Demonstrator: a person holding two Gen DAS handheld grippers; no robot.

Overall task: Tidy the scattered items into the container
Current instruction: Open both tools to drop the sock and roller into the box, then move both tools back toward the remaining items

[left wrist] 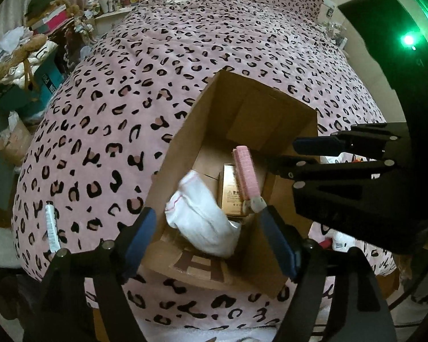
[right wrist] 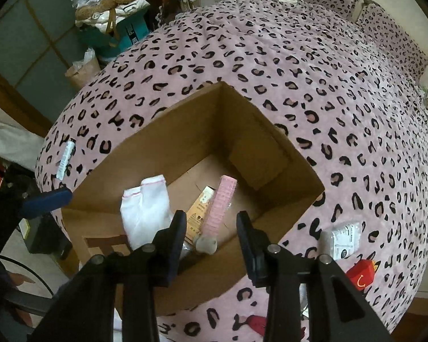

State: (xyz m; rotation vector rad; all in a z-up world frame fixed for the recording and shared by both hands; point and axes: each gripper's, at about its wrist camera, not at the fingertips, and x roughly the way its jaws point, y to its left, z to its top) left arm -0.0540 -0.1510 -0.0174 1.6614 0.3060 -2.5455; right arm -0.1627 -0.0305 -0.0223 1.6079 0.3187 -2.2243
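An open cardboard box stands on the leopard-print bed. Inside lie a white sock, a small golden carton and a long pink ribbed item with a grey end. My left gripper hangs open over the box's near side, the blurred sock below and between its fingers, untouched. My right gripper is over the box too, its pads standing a little apart from the pink item's grey end.
A white tube lies on the bed left of the box. Right of the box lie a white packet, a small red carton and a red scrap. Cluttered shelves and bags line the bed's left side.
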